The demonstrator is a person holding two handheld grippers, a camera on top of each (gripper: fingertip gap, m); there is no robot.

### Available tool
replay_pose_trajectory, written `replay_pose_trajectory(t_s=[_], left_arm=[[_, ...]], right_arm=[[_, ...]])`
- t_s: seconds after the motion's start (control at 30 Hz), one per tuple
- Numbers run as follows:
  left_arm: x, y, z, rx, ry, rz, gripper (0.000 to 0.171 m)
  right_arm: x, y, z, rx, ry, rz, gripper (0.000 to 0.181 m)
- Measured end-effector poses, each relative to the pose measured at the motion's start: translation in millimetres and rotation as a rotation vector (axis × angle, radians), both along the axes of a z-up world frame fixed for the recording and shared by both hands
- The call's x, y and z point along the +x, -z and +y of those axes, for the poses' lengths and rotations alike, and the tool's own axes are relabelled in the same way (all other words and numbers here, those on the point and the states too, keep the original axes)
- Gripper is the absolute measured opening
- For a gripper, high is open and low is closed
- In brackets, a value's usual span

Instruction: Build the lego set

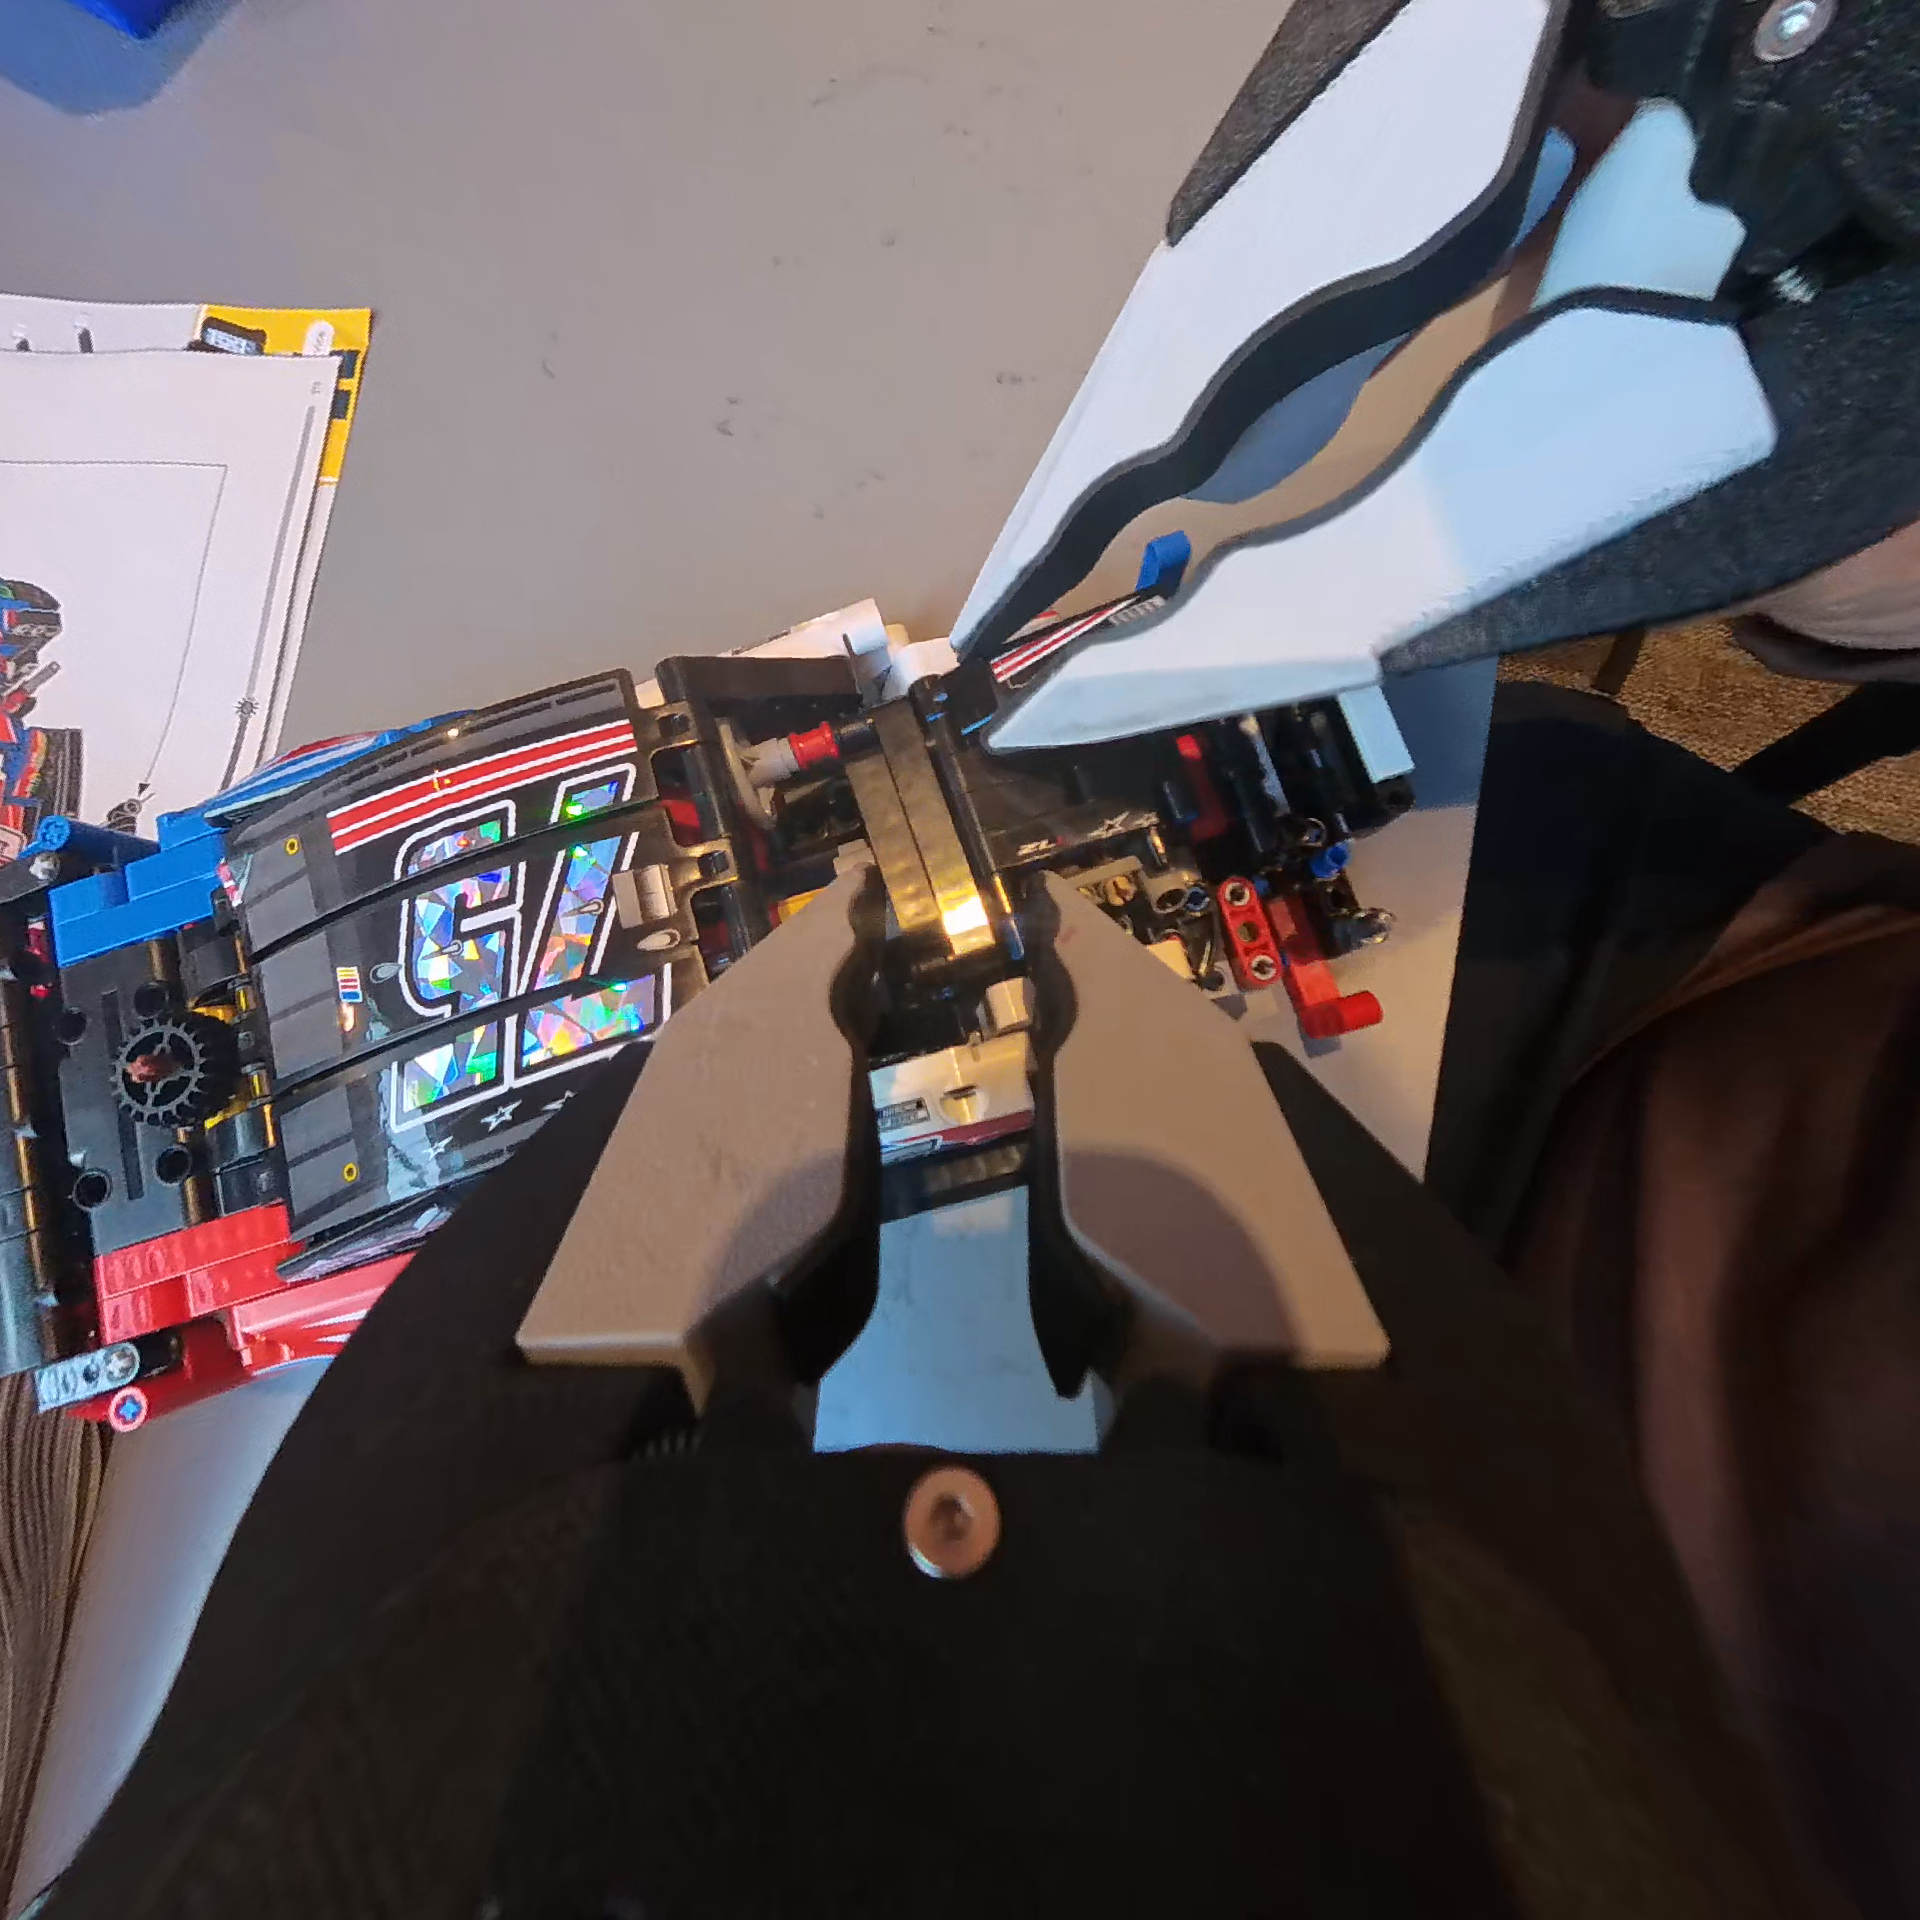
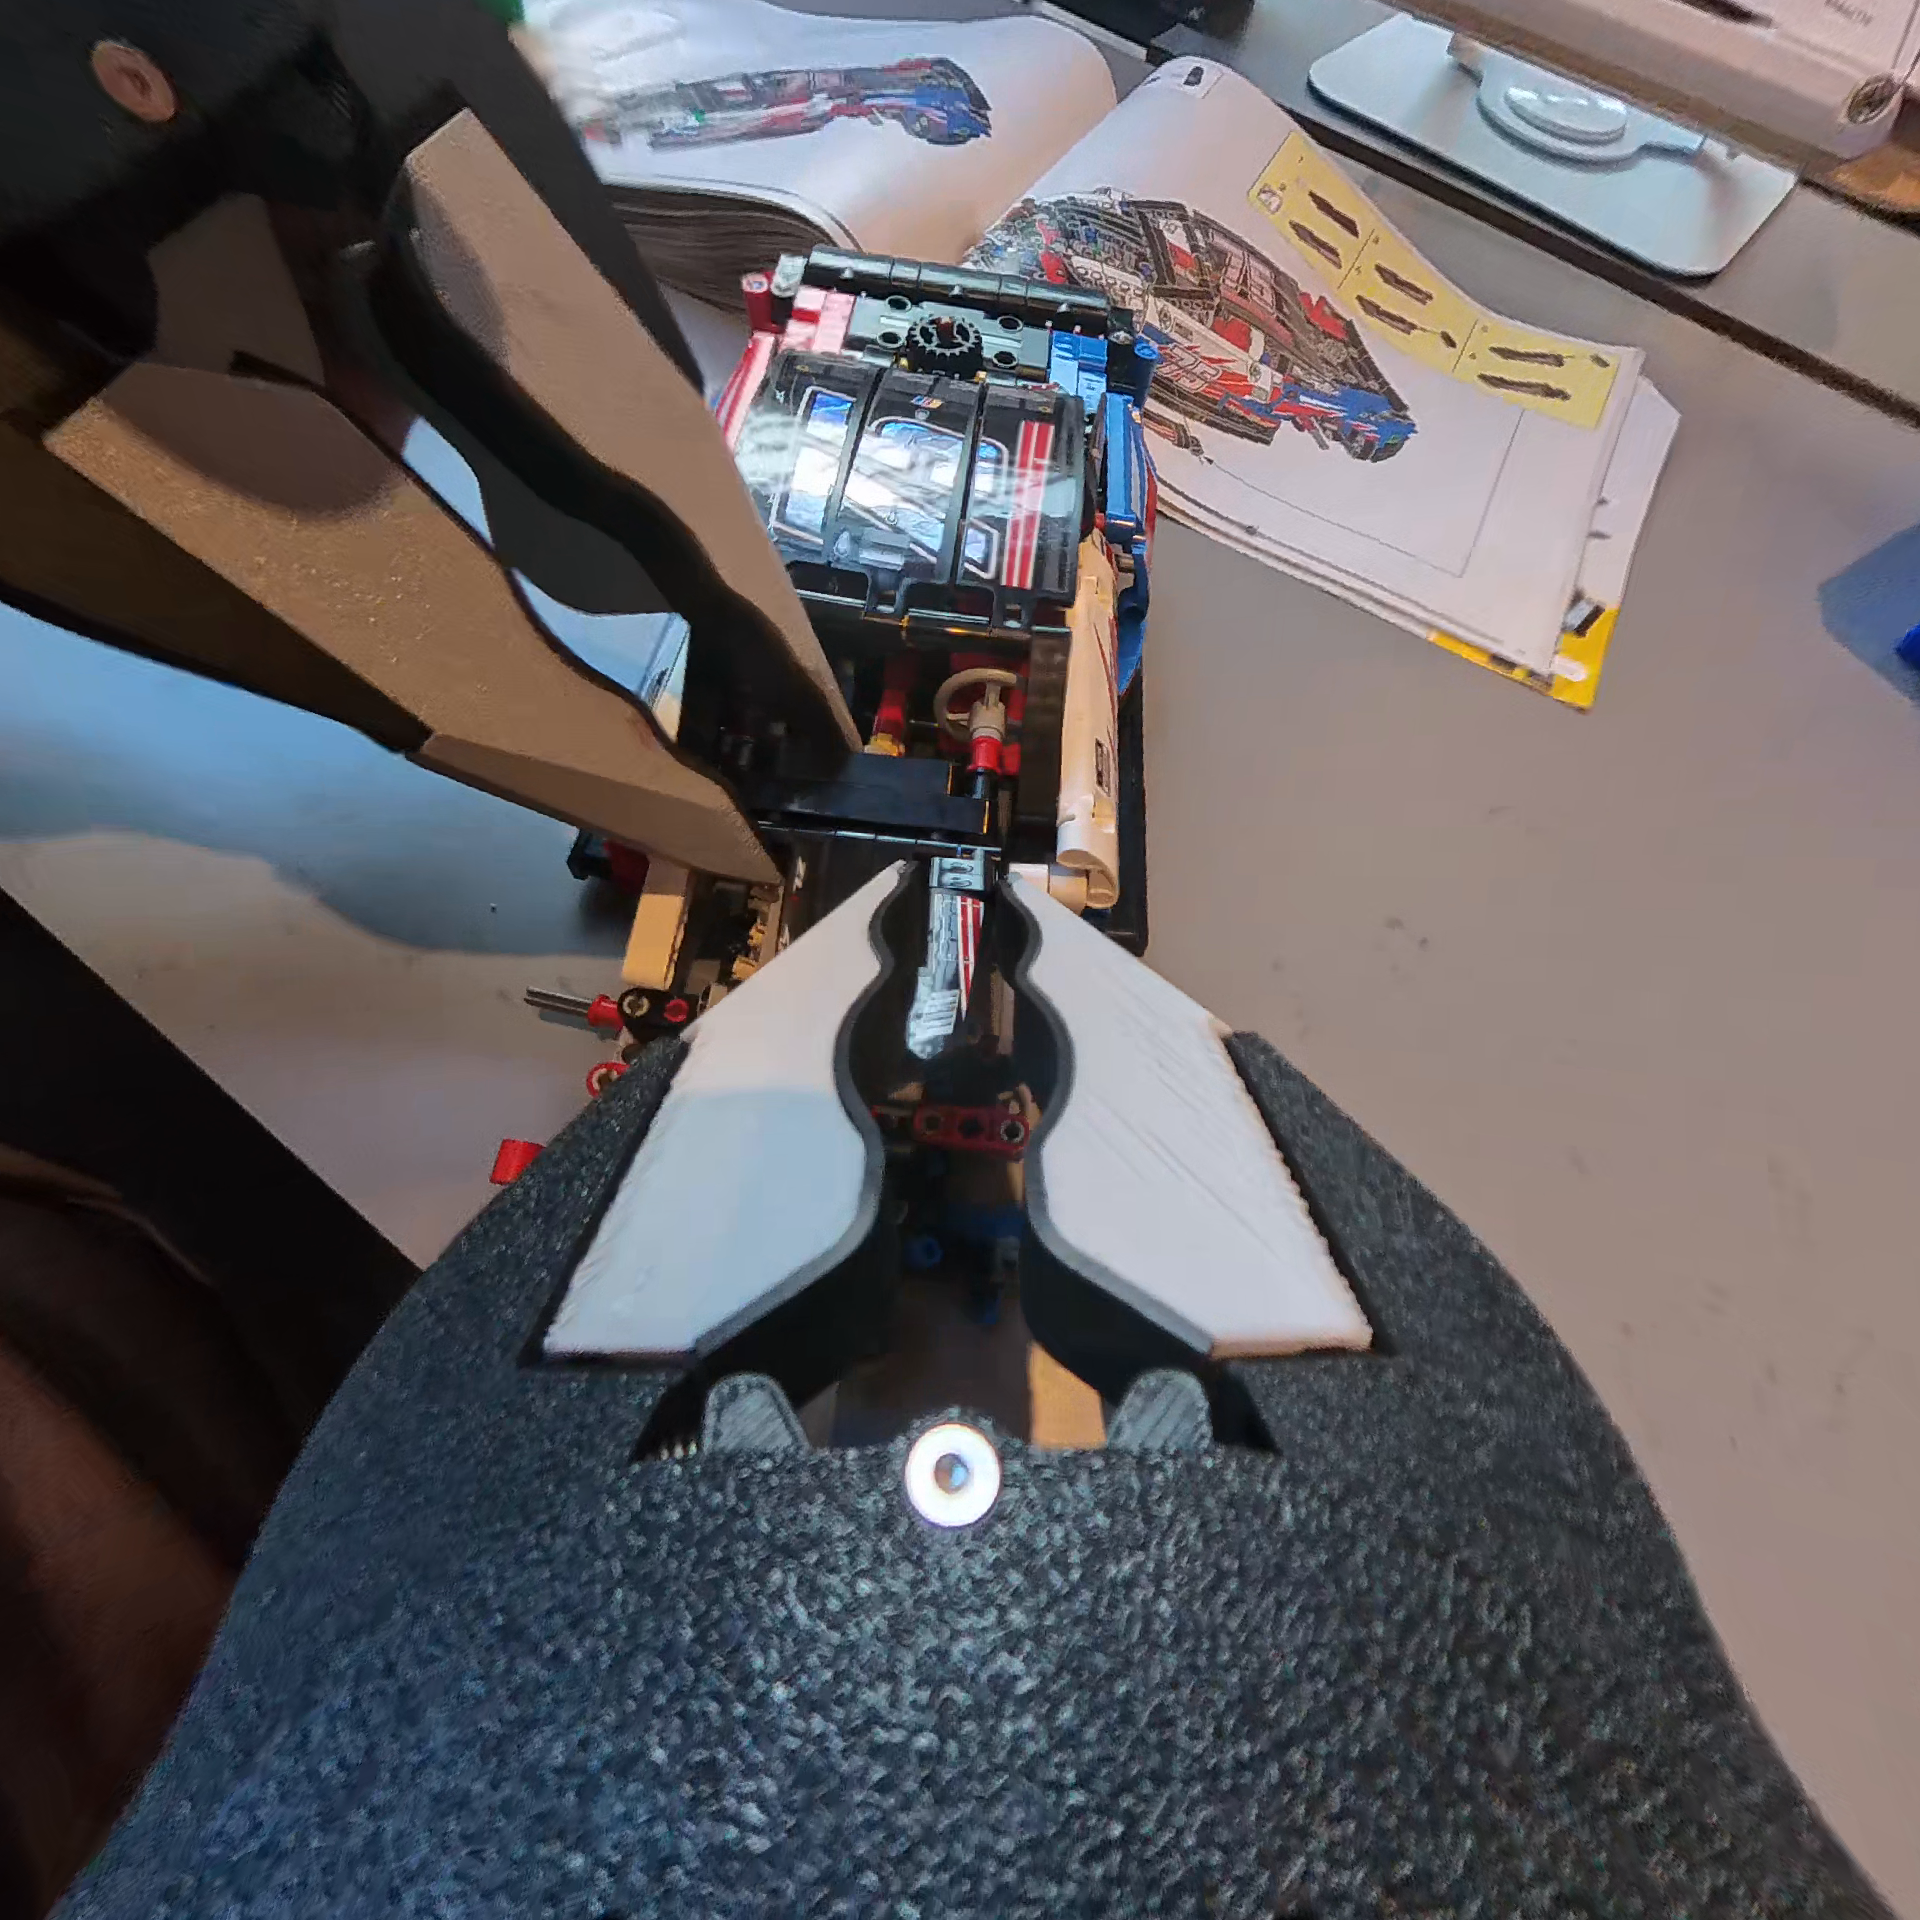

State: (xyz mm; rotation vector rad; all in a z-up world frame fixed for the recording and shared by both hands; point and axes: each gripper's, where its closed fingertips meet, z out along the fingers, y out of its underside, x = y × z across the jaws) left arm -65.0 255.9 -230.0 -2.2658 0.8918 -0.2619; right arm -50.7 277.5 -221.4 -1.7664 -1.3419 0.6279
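The Lego car [image 1: 468, 914], with black roof panels, shiny number stickers and blue and red sides, lies on the grey table; it also shows in the right wrist view [image 2: 925, 488]. My left gripper [image 1: 951, 904], with grey fingers, is shut on a black cross beam [image 1: 925, 831] over the car's open middle. My right gripper [image 2: 951, 883], with white fingers, is shut on a narrow red-and-white striped piece [image 2: 951, 956], its tip touching the end of that beam [image 2: 873, 800]. In the left wrist view the right gripper [image 1: 971, 686] comes in from the upper right with the striped piece [image 1: 1029, 649].
An open instruction booklet [image 2: 1351, 416] lies past the car; it also shows in the left wrist view [image 1: 156, 540]. A silver monitor stand [image 2: 1538, 135] is at the back. A blue object [image 2: 1907, 634] sits at the right edge. The table edge is close to the car's near end. Left and right tips are no more than a few centimetres apart. It is some 35 cm from my right tips to the blue object [image 2: 1907, 634].
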Motion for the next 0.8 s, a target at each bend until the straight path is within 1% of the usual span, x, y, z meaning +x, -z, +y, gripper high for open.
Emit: replay_pose_trajectory(t_s=[0.07,0.1,0.17,0.2,0.27,0.3,0.37,0.4,0.43,0.47,0.53,0.57,0.63,0.67,0.73,0.8], left_arm=[[-1,0,-1,0.000,0.003,0.006,0.025],[-1,0,-1,-0.001,0.004,0.006,0.025],[-1,0,-1,-0.009,0.004,0.012,0.024],[-1,0,-2,-0.009,0.002,0.012,0.024],[-2,0,-2,-0.013,-0.003,0.005,0.024],[-2,0,-3,-0.012,-0.001,0.003,0.024],[-2,0,-3,-0.006,0.002,0.002,0.024],[-2,0,-3,-0.005,0.001,-0.001,0.024],[-2,0,-3,-0.006,0.000,-0.002,0.024],[-2,0,-3,-0.007,-0.001,0.000,0.024],[-2,0,-3,-0.004,0.000,0.004,0.024],[-2,0,-3,-0.001,0.001,0.003,0.024],[-2,0,-3,0.004,0.004,0.003,0.024],[-2,0,-3,0.005,0.003,0.005,0.024],[-2,0,-3,0.006,0.001,0.005,0.024],[-2,0,-3,0.007,0.005,0.011,0.024]], right_arm=[[-1,-1,-2,0.100,-0.012,-0.067,0.012],[-3,-3,-4,0.129,-0.032,-0.077,0.000],[0,-18,8,0.186,0.014,-0.058,0.000],[1,-19,10,0.135,0.010,-0.043,0.000],[7,1,7,-0.055,-0.020,-0.048,0.000],[11,7,4,-0.144,-0.031,-0.022,0.000],[17,5,-1,-0.313,-0.044,0.064,0.000],[20,-2,-1,-0.346,-0.042,0.109,0.001],[22,-8,1,-0.343,-0.026,0.137,0.014],[23,-11,2,-0.331,-0.015,0.140,0.027],[19,-11,-6,-0.313,-0.034,0.098,0.037],[16,-6,-10,-0.296,-0.045,0.060,0.038],[12,7,-16,-0.272,-0.058,-0.017,0.029],[10,7,-17,-0.285,-0.059,-0.004,0.025],[10,6,-17,-0.362,-0.050,0.022,0.022],[10,-1,-17,-0.452,-0.060,0.085,0.017]])
